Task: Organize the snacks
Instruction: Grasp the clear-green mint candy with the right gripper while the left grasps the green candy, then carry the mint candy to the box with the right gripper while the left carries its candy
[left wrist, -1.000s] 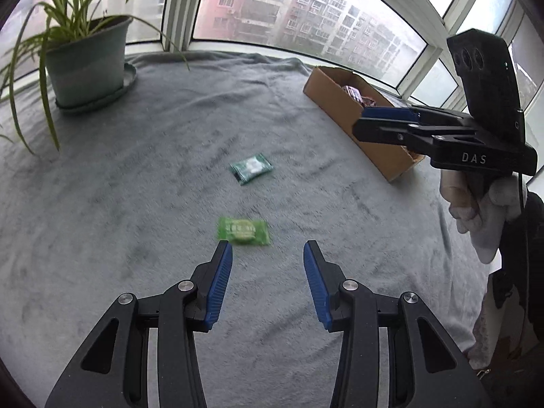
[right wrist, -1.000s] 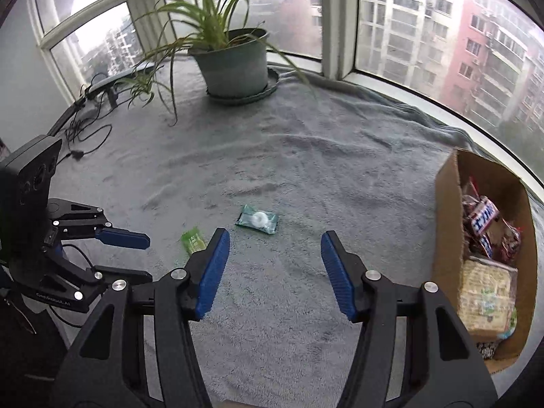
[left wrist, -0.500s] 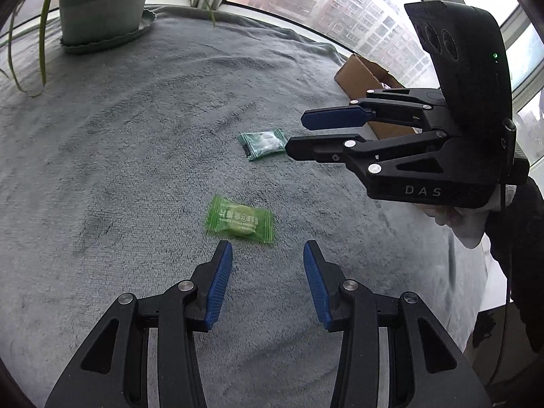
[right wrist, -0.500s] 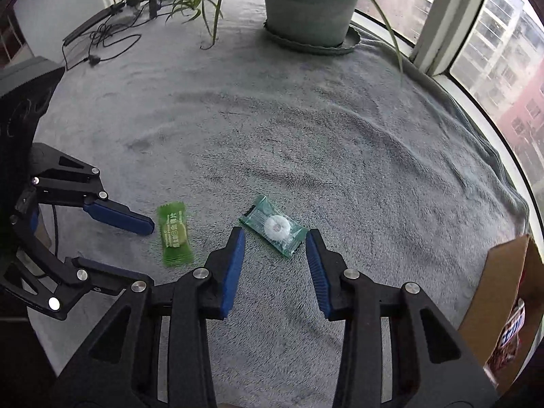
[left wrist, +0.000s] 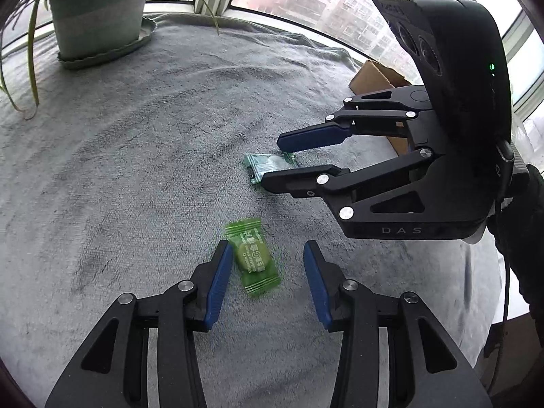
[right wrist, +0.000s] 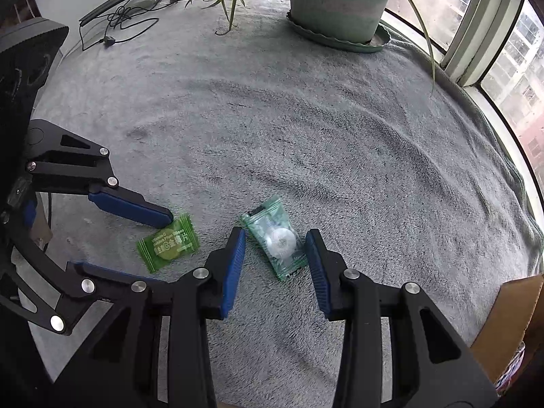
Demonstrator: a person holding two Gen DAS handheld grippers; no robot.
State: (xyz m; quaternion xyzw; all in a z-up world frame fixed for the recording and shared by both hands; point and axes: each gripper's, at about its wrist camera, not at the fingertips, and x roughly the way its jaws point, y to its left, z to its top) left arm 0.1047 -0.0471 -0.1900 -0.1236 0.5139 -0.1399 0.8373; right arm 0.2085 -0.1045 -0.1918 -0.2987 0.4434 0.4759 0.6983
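Two small wrapped sweets are what matter, and both will handle as featherweight, crinkly things with a hard disc in the middle and thin, slippery film ends. From the left wrist view, the left gripper [left wrist: 268,272] stands with its jaws apart and the bright green candy [left wrist: 253,260] lying flat on the grey blanket [left wrist: 136,170] between them, its edge just beside the left-hand pad and clear of the other; no pad presses it. At about one o'clock from it, the right gripper [left wrist: 282,161] reaches in from three o'clock, its fingers straddling the teal candy [left wrist: 268,165]. A cardboard box [left wrist: 374,78] shows behind at two o'clock, a potted plant [left wrist: 98,10] at eleven. From the right wrist view, the right gripper [right wrist: 275,255] has jaws apart with the teal candy [right wrist: 278,241] lying slantwise between them, untouched as far as I can tell, while the left gripper [right wrist: 136,241] brackets the green candy [right wrist: 168,241] at nine o'clock. My judgement: pinch each across the firm round centre, not the flimsy sealed ends, which would fold and slip; the plush blanket will give, so the pads can sink slightly beside the wrapper.
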